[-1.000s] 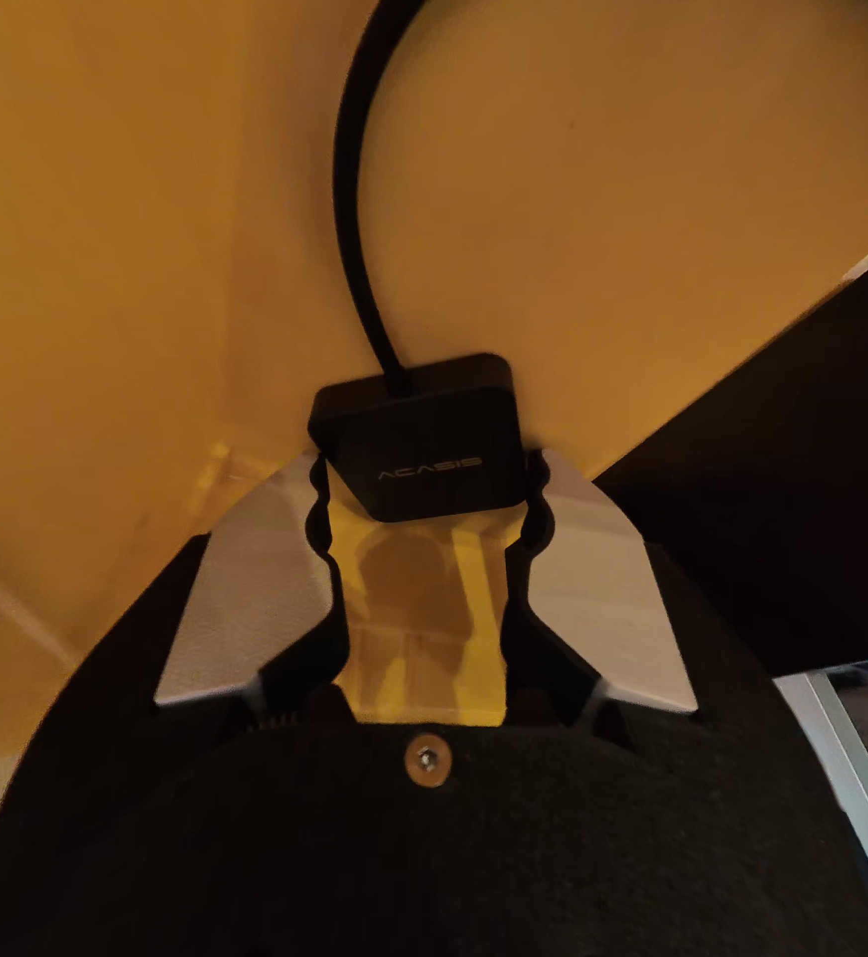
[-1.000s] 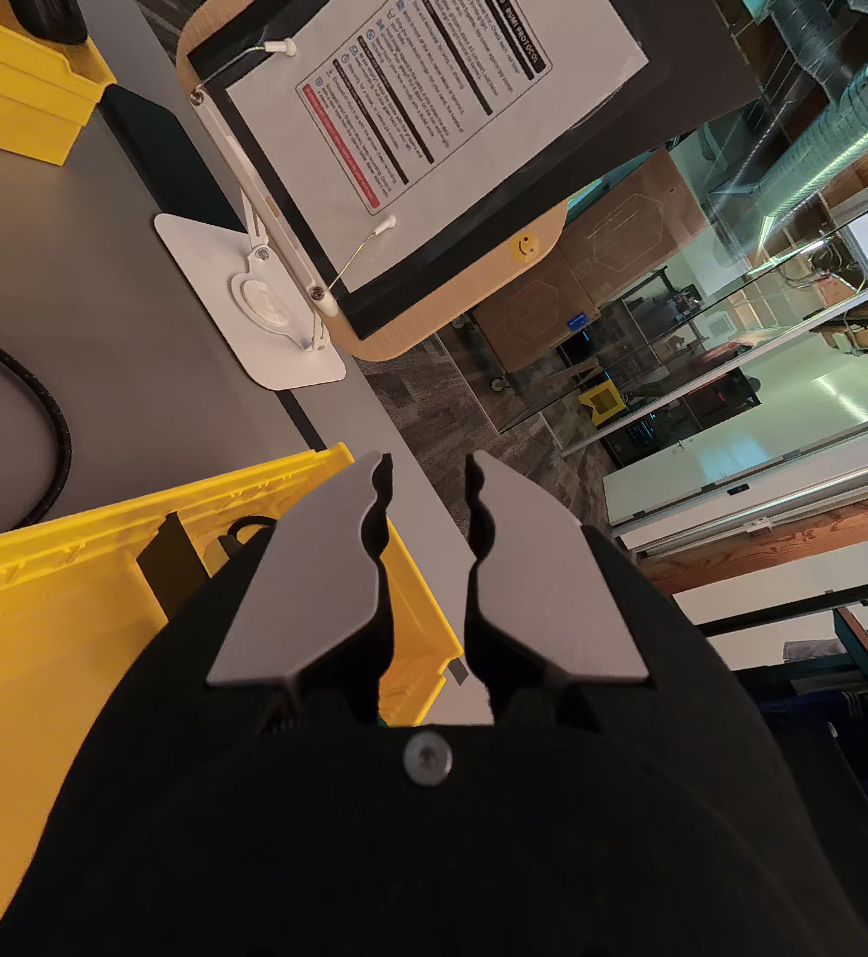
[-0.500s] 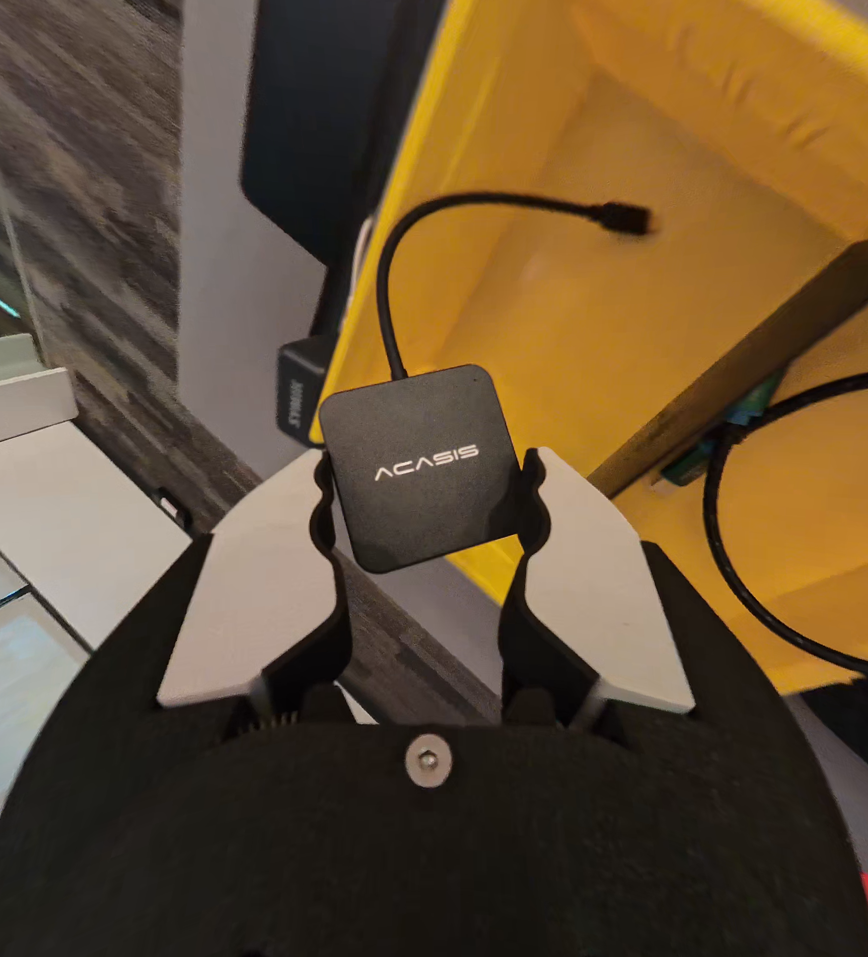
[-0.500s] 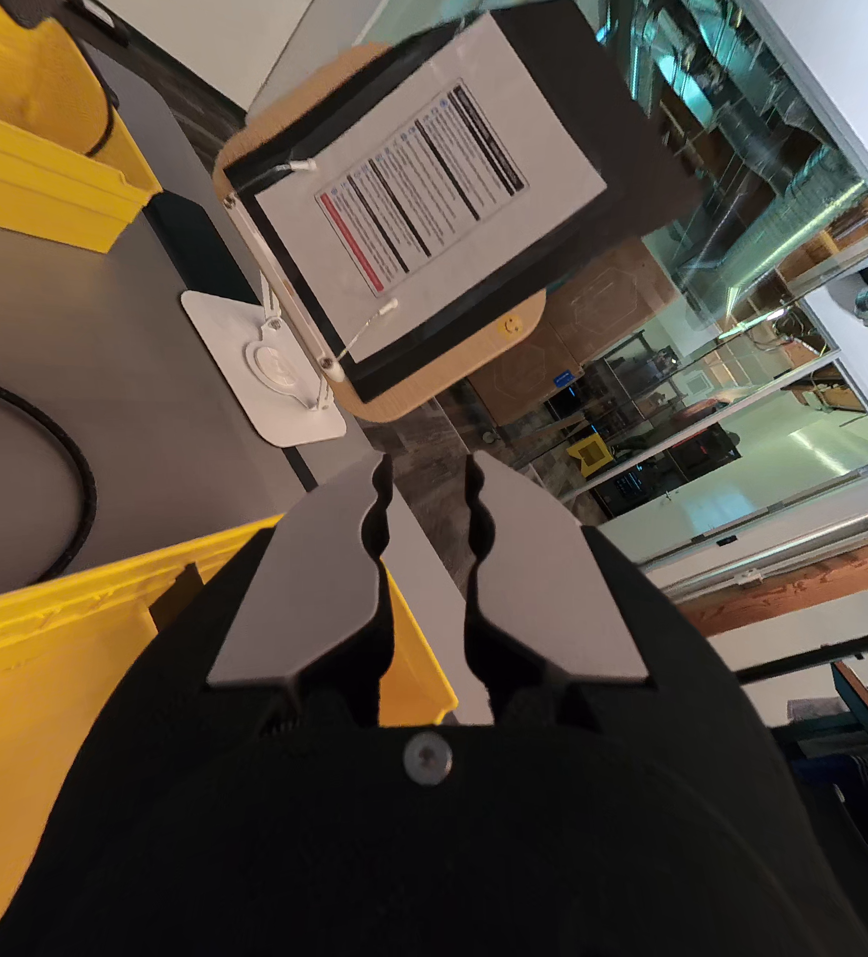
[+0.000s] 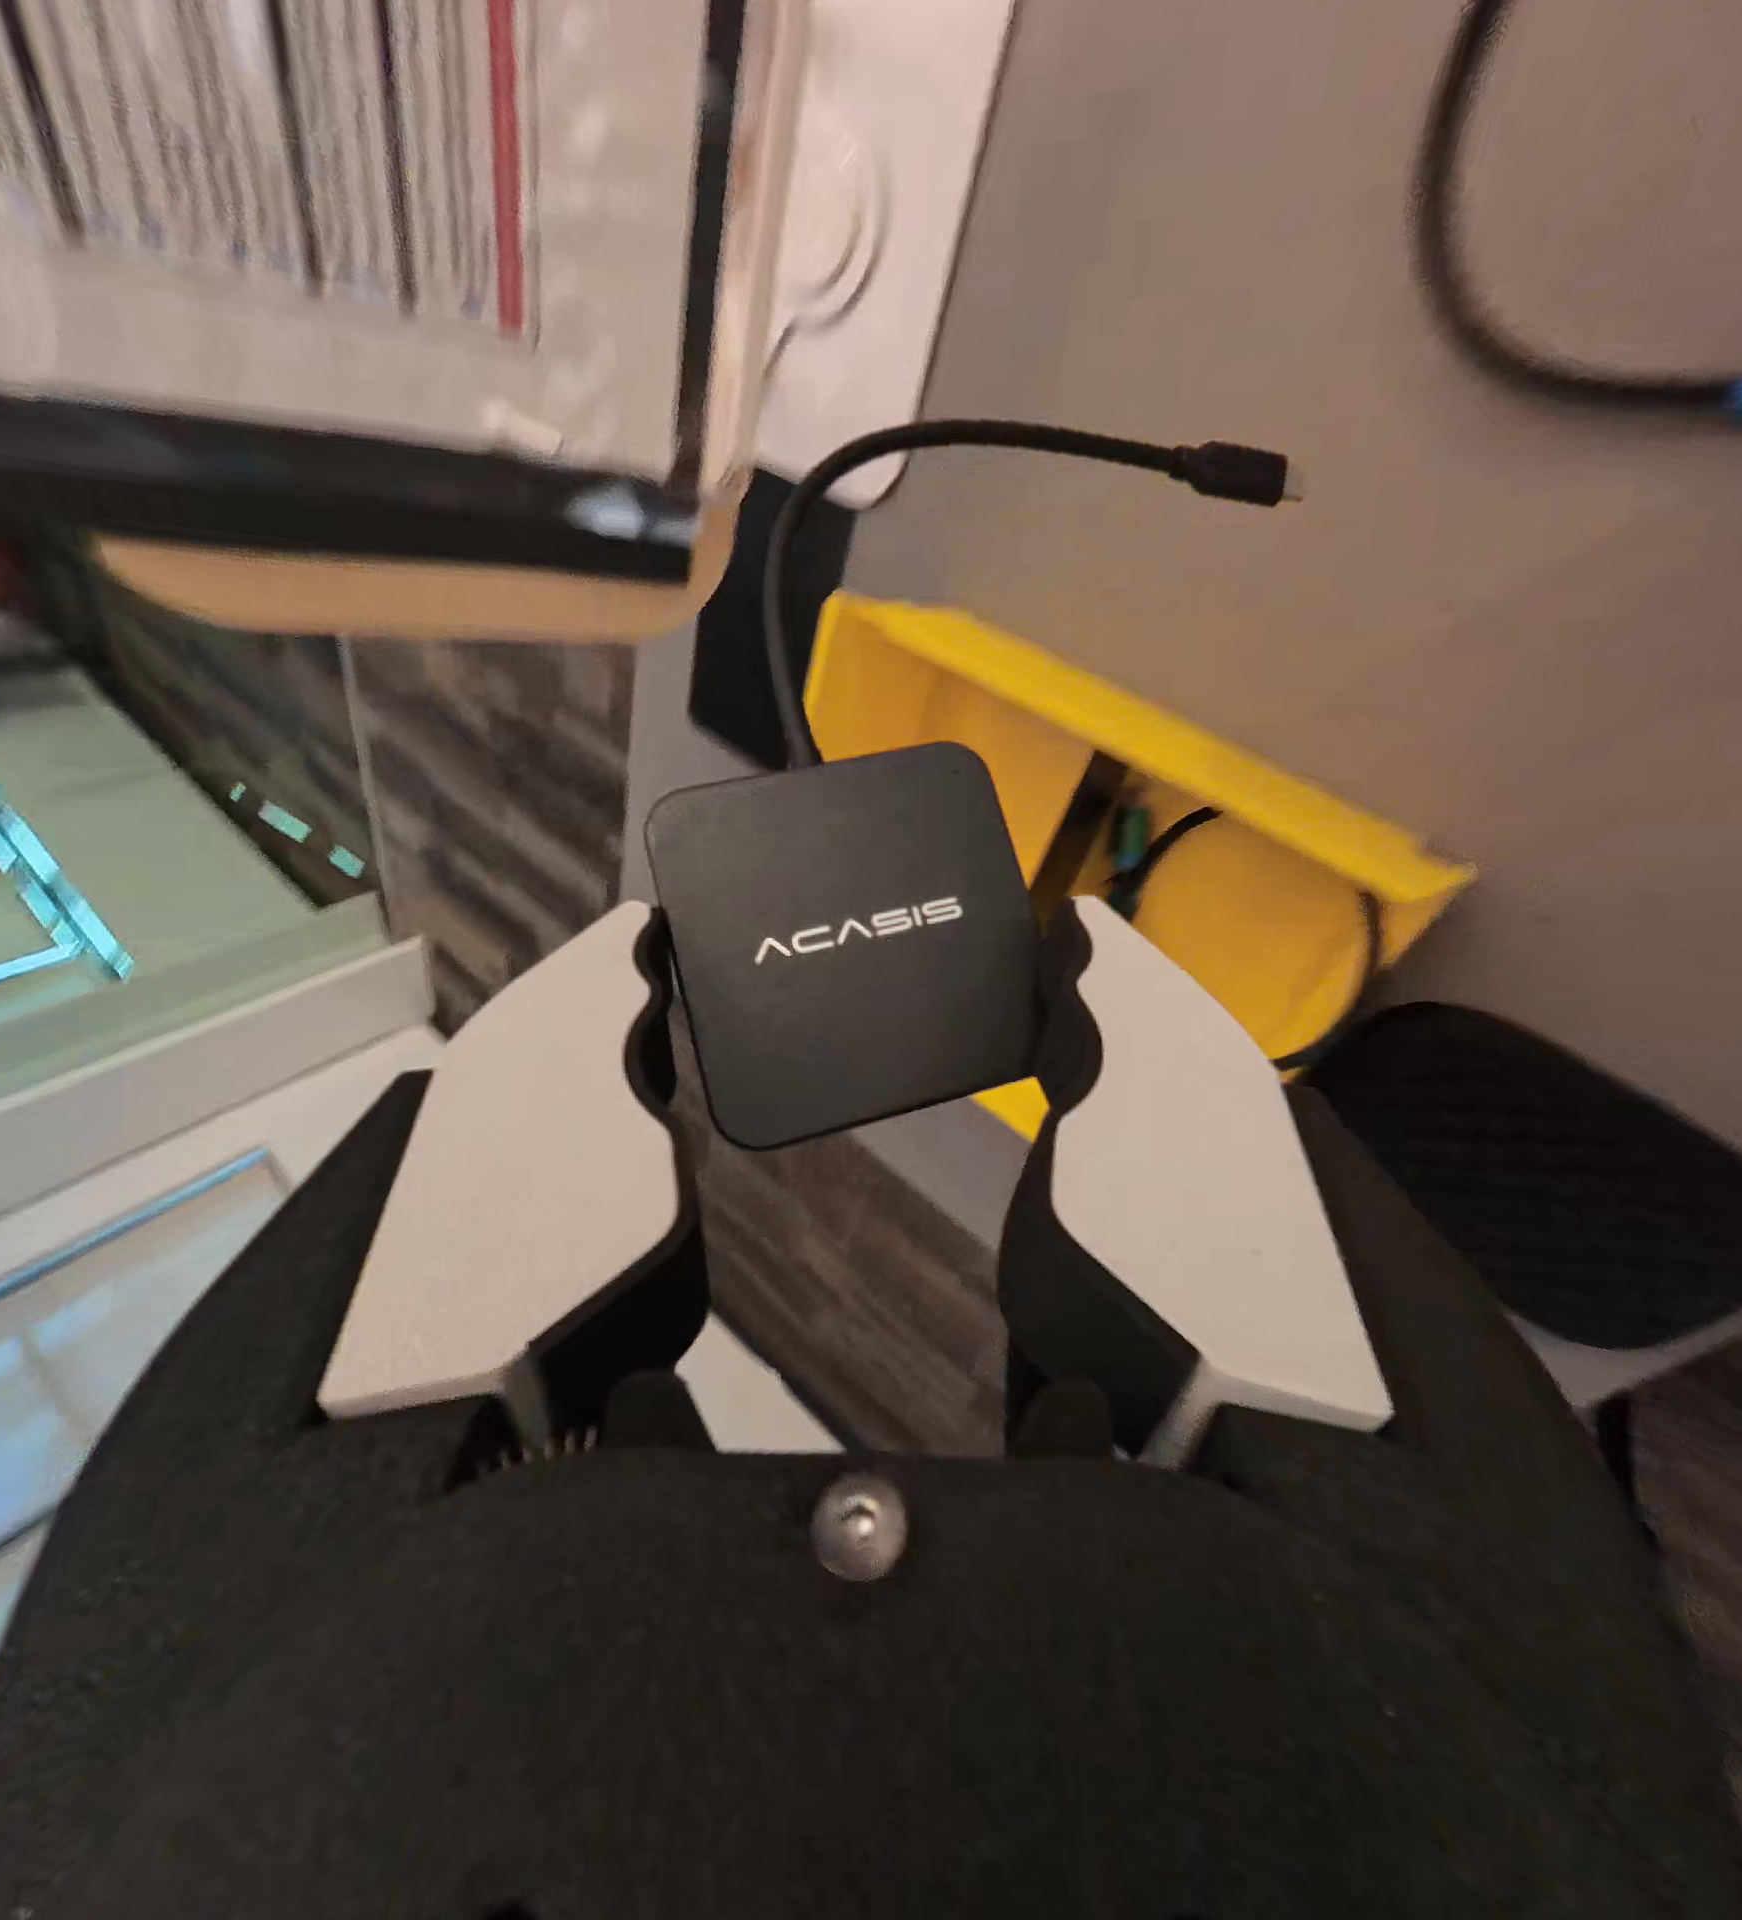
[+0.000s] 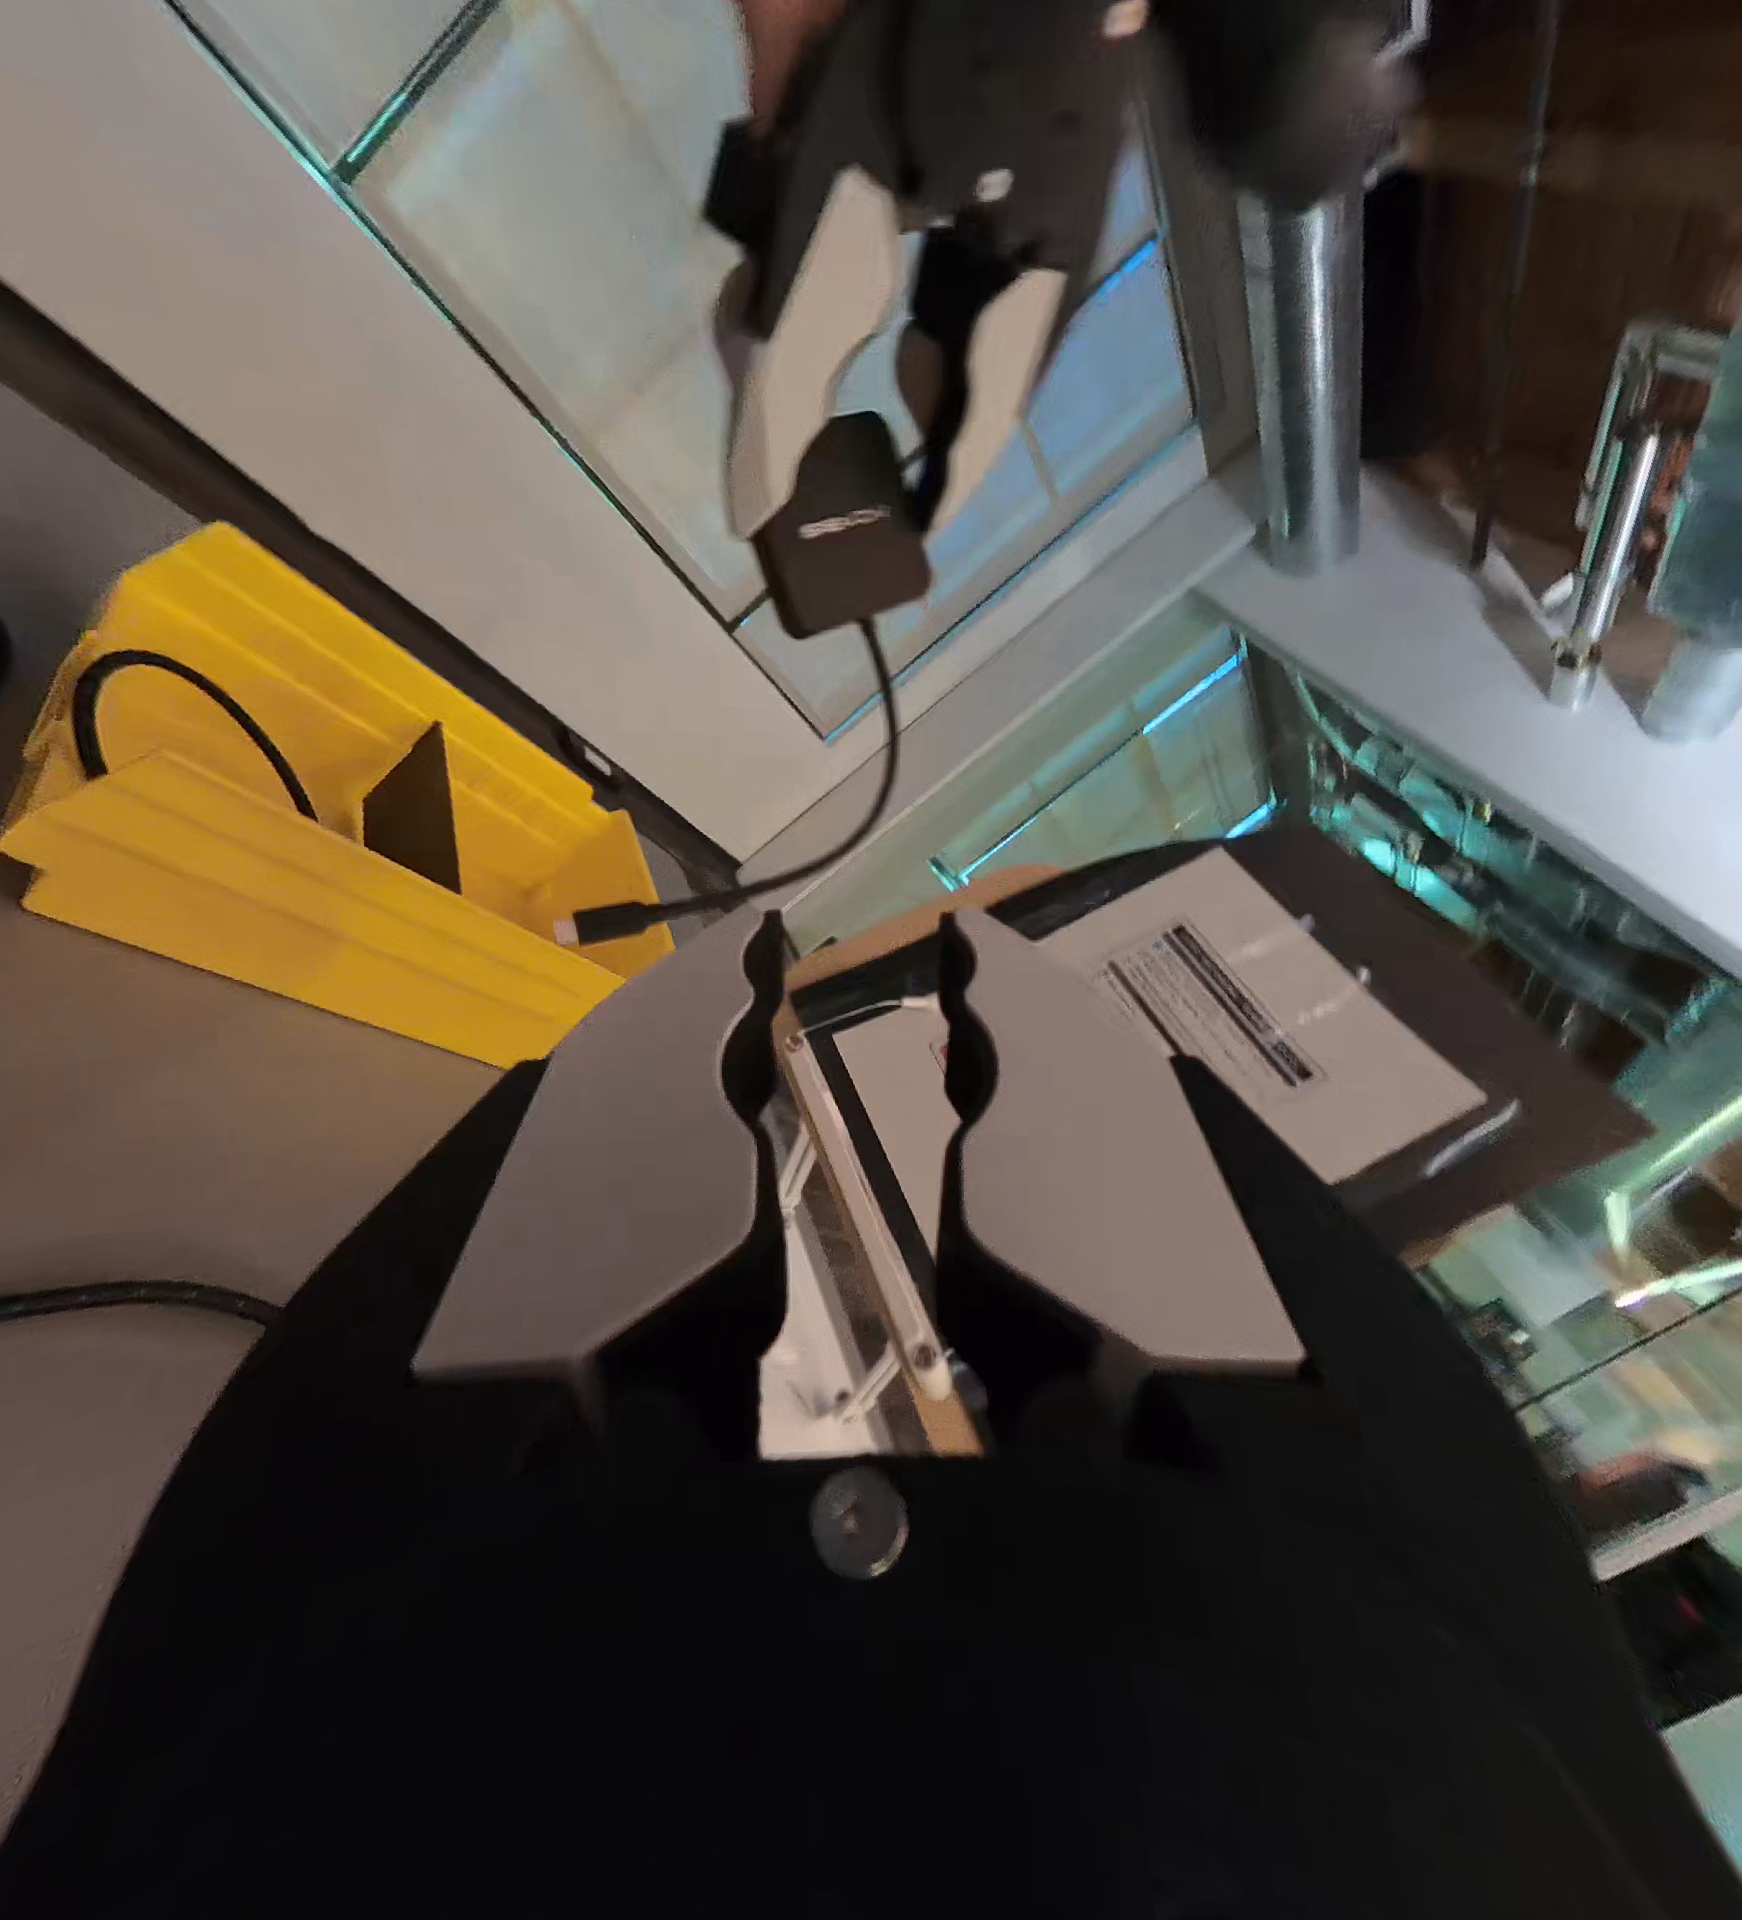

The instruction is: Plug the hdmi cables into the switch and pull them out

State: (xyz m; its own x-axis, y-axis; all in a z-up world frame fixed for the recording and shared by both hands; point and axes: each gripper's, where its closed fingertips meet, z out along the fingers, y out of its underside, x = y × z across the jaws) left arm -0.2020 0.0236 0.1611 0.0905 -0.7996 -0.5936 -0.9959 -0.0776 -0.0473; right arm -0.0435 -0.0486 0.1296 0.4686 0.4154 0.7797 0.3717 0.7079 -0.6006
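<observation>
The switch [image 5: 846, 940] is a small black square box with rounded corners and white lettering on its top face. It sits tilted between the fingertips of the left gripper [image 5: 854, 977], held up in the air above the table edge and clear of the yellow bin [image 5: 1137, 769]. The left gripper is closed on two opposite sides of the box, its grey fingers [image 5: 534, 1164] about a box-width apart. One short black lead [image 5: 950, 442] leaves the far side of the switch, curves up and over, and ends in a small free plug [image 5: 1231, 483] that touches nothing.

From the right wrist view, the same switch [image 6: 841, 540] hangs in the left gripper [image 6: 846, 499] high over the bin, its lead drooping down to the plug [image 6: 607, 923] in front of the bin's near corner. The right gripper [image 6: 856, 935] holds nothing; its fingers stand a narrow gap apart.

One yellow bin [image 6: 306, 800] rests on the grey table [image 6: 119, 1143], with a dark divider [image 6: 415, 805] making two compartments; one black cable [image 6: 181, 707] loops in the far one. A second black cable [image 6: 88, 1299] with a blue band lies on the table just beside the right gripper. One sheet of printed paper [image 6: 1251, 1029] stands on a dark board behind, with black lines of text too blurred to read.
</observation>
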